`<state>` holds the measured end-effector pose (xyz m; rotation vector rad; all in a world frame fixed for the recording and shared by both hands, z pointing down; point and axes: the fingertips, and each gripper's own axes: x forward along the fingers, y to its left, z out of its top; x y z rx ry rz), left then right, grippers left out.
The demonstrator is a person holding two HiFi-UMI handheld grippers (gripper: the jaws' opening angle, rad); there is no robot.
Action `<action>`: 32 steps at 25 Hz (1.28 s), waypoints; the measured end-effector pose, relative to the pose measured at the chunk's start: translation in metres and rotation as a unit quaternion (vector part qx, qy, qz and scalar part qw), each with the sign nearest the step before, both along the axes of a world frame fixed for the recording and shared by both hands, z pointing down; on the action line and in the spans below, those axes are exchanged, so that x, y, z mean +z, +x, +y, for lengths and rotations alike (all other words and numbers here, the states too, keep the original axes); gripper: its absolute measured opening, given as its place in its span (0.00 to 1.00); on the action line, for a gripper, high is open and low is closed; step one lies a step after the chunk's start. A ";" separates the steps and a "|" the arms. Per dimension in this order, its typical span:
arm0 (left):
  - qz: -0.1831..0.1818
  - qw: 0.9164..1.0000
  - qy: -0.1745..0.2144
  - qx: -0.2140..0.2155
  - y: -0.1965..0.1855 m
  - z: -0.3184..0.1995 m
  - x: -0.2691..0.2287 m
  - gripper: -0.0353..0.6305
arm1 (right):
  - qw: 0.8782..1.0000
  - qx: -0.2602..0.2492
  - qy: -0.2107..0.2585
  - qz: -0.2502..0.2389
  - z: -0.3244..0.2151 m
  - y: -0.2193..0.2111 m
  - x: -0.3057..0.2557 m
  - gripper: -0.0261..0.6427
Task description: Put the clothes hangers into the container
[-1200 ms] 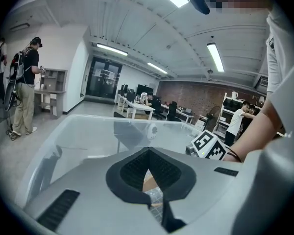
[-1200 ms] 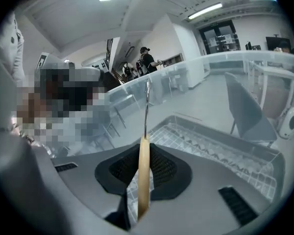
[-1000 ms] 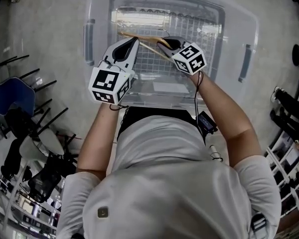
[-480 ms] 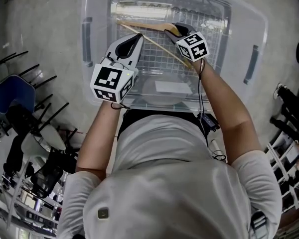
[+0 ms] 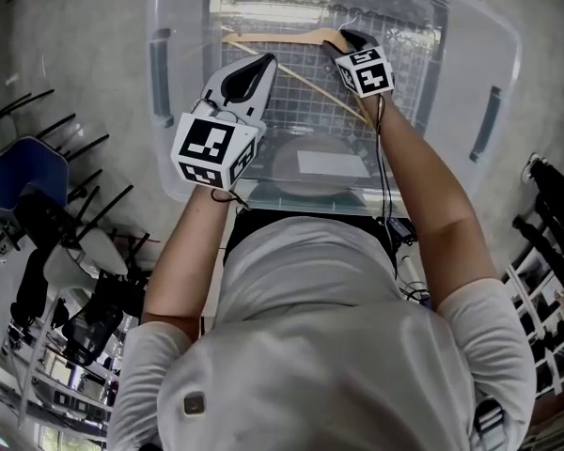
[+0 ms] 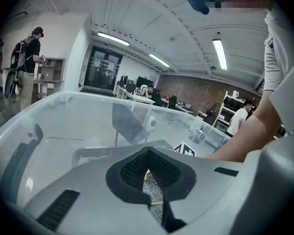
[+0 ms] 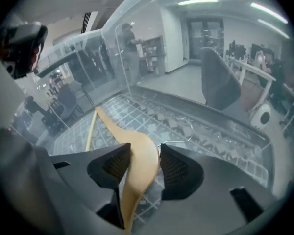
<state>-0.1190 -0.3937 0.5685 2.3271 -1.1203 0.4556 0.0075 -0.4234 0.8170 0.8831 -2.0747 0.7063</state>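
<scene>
Wooden clothes hanger (image 5: 282,42) low inside the clear plastic container (image 5: 162,125), with the right gripper (image 5: 351,38) open around it.

The container stands on the floor and 1 hanger is in its far half. One end is toward the far left corner, and the thin lower bar runs diagonally back toward the right wall. The right gripper reaches down at the hanger's peak. Its 2 jaws have just been opening and now stand wide apart. The wooden neck passes between the pads with no squeeze on it, and the wire hook (image 7: 188,126) curls just beyond. The left gripper (image 5: 266,61) hovers over the container's left side with its jaws closed tip to tip and nothing held.
</scene>
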 end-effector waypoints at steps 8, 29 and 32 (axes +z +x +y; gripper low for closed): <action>0.002 1.000 0.001 -0.006 -0.003 0.001 -0.001 0.08 | 1.000 0.000 0.014 0.024 -0.004 0.001 0.003 0.31; 0.004 0.998 0.054 -0.032 0.023 0.042 -0.065 0.08 | 0.993 -0.021 0.110 -0.048 0.031 -0.001 -0.167 0.20; 0.004 0.997 0.065 -0.032 0.032 0.058 -0.081 0.08 | 0.988 -0.025 0.134 -0.072 0.051 0.002 -0.211 0.17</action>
